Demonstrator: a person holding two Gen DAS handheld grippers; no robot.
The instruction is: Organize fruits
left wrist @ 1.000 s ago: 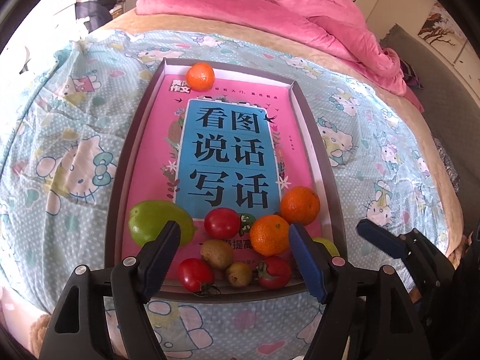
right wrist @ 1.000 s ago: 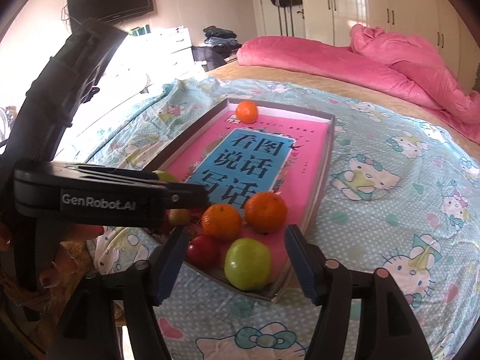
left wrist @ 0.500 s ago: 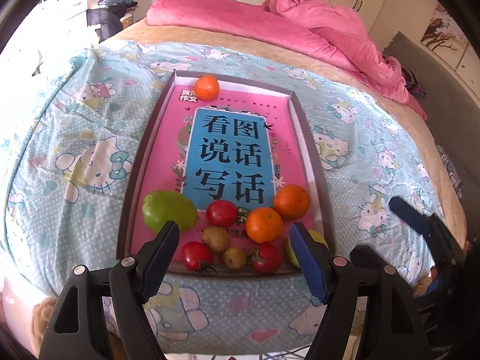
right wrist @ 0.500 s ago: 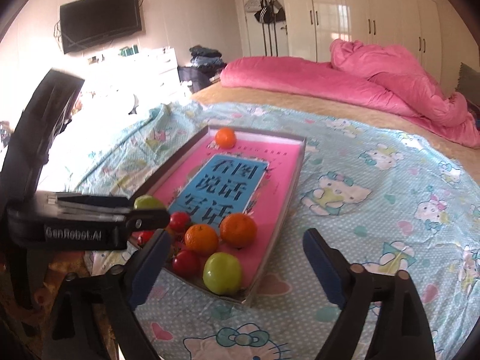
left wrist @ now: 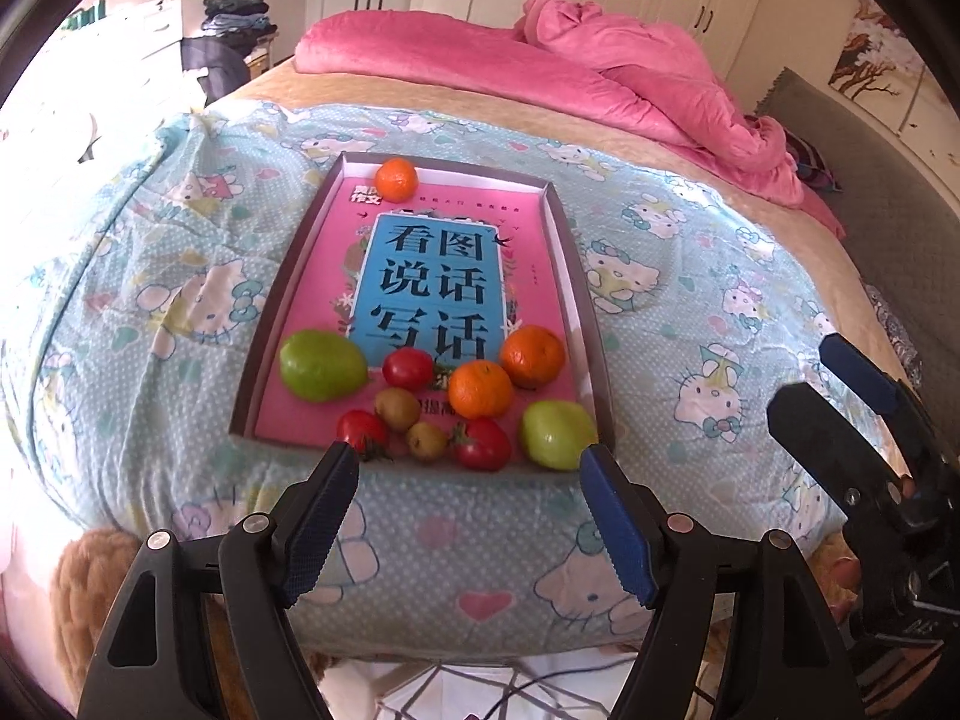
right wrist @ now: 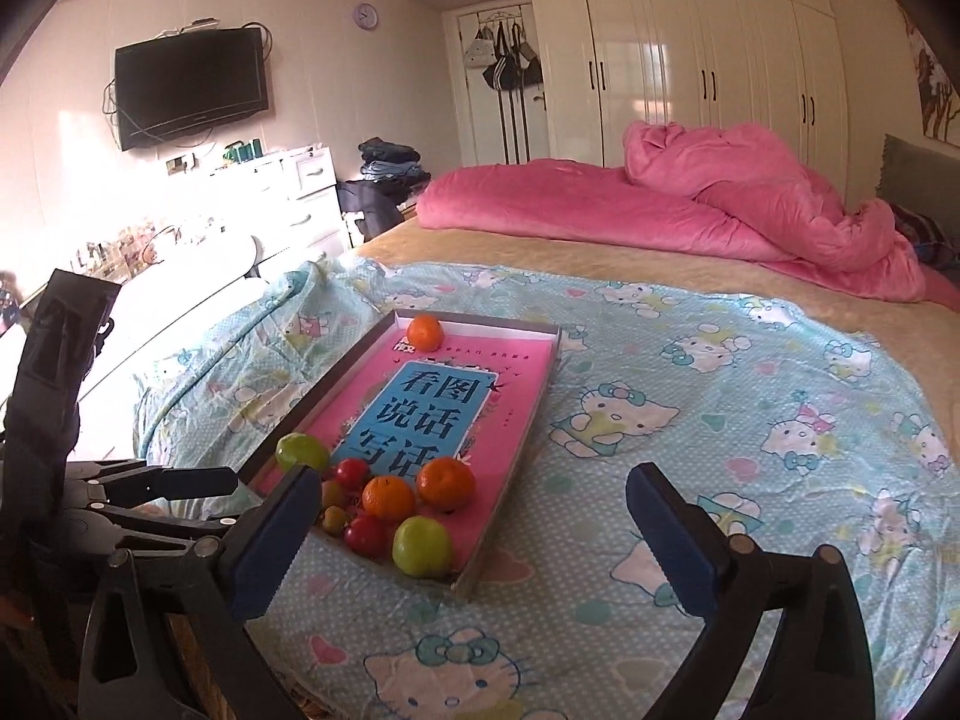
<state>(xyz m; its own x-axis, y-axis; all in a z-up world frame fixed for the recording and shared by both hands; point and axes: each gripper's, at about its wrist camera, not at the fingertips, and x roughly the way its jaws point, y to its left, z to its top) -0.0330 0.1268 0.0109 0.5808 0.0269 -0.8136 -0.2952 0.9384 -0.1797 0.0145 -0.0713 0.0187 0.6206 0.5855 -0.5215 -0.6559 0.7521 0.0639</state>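
Observation:
A dark shallow tray [left wrist: 273,324] lies on the bed with a pink book [left wrist: 432,276] inside it. One orange [left wrist: 396,179] sits alone at the far end. At the near end, on the book, are two oranges [left wrist: 480,389], two green fruits [left wrist: 323,365], three tomatoes [left wrist: 408,368] and two kiwis [left wrist: 396,409]. My left gripper [left wrist: 468,462] hovers open just before the tray's near edge, holding nothing. My right gripper [right wrist: 471,480] hangs back to the right of the tray. Its jaws are opening wide with nothing between them.
A Hello Kitty sheet [right wrist: 720,396] covers the near part of the bed, and its front edge drops off below the grippers. A crumpled pink duvet [right wrist: 690,210] lies at the far side. A white dresser [right wrist: 288,192] and a wall TV [right wrist: 191,87] are to the left.
Both grippers have drawn back and up from the tray, so the fruits look smaller. The right jaws have spread much wider. No fruit has moved.

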